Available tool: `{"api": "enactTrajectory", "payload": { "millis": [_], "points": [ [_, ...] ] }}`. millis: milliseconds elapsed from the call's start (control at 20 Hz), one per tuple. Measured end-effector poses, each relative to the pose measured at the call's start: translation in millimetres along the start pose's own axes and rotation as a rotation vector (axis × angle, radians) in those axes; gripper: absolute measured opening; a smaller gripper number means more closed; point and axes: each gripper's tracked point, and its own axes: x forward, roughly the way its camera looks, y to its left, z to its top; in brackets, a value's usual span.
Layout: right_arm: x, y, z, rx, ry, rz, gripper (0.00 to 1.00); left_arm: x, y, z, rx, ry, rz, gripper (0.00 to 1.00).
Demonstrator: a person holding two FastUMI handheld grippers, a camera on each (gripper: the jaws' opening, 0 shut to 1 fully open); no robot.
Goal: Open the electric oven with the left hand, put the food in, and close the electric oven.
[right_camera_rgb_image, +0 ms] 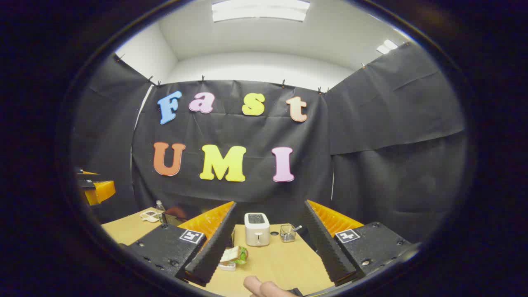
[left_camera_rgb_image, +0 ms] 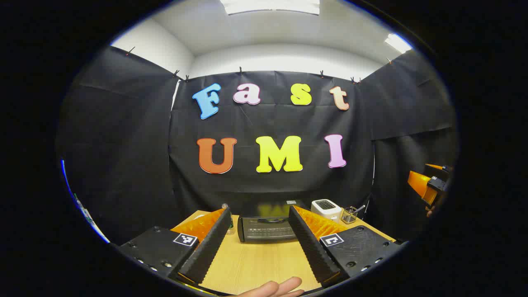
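A dark electric oven (left_camera_rgb_image: 268, 229) stands on the wooden table (left_camera_rgb_image: 255, 264) with its door closed. It lies straight ahead of my left gripper (left_camera_rgb_image: 259, 211), which is held open and empty well short of it. In the right gripper view a sandwich (right_camera_rgb_image: 234, 255) rests on a small plate beside the inner finger of my right gripper (right_camera_rgb_image: 270, 204). That gripper is open too, with nothing between its fingers. A corner of the oven (right_camera_rgb_image: 175, 214) peeks out behind its left finger. Each gripper appears at the edge of the other's view: right gripper (left_camera_rgb_image: 429, 187), left gripper (right_camera_rgb_image: 97, 187).
A white toaster (left_camera_rgb_image: 326, 209) (right_camera_rgb_image: 256, 229) and a small holder with utensils (left_camera_rgb_image: 350, 214) (right_camera_rgb_image: 287, 233) stand right of the oven. A small bottle (right_camera_rgb_image: 159, 205) and a white object (right_camera_rgb_image: 148, 214) sit at the table's far left. Fingertips of a hand (left_camera_rgb_image: 274, 288) show at the bottom.
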Motion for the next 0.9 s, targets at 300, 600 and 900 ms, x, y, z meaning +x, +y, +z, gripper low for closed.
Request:
{"api": "enactTrajectory", "payload": {
  "millis": [300, 600, 900],
  "points": [
    [-2, -5, -3, 0.060, 0.011, 0.020, 0.92, 1, -7, -1, -0.015, -0.001, -0.010, 0.92],
    [4, -10, -3, 0.086, 0.018, 0.039, 1.00, 8, -6, 2, -0.009, -0.010, -0.016, 0.92],
    [20, -10, -3, 0.068, 0.003, 0.040, 1.00, 55, -5, -3, -0.041, -0.007, -0.008, 0.82]
  ]
}}
